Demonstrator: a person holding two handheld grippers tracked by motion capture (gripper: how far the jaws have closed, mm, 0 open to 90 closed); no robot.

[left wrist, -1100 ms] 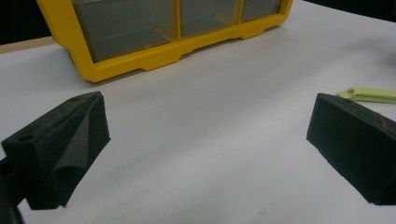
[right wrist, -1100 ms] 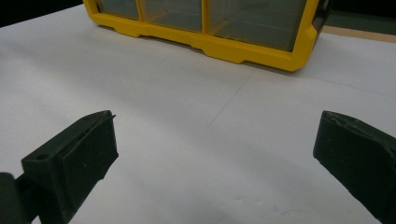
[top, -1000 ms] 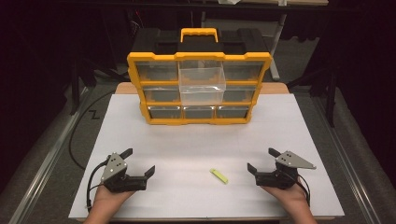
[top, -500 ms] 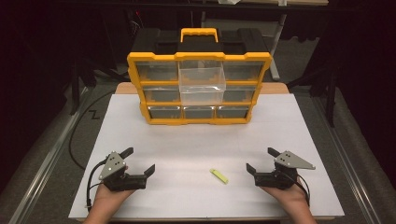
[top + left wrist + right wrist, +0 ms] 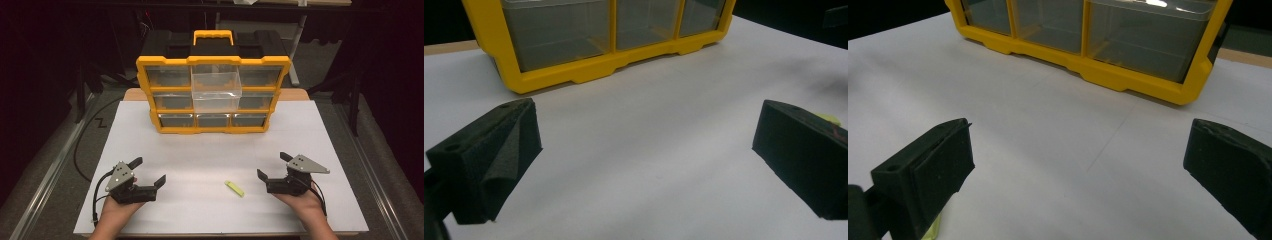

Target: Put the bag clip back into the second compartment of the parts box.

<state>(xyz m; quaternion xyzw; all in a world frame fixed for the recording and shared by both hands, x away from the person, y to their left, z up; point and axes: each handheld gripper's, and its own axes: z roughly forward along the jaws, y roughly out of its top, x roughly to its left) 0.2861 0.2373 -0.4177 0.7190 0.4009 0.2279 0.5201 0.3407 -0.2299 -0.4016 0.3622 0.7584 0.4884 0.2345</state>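
Both hands are resting low at the near edge of the white table (image 5: 320,130), palms under the tools and wrists coming in from the near side. The left gripper (image 5: 148,173) is sitting at the near left with its jaws spread wide, gripping nothing, angled toward the middle. The right gripper (image 5: 271,167) is sitting at the near right, likewise spread and empty, pointing left. Between them, nearer the right one, a small yellow-green piece (image 5: 234,188) is lying flat on the table, untouched. The yellow drawer organizer (image 5: 280,85) is standing at the far side, its clear middle drawer (image 5: 216,90) pulled out.
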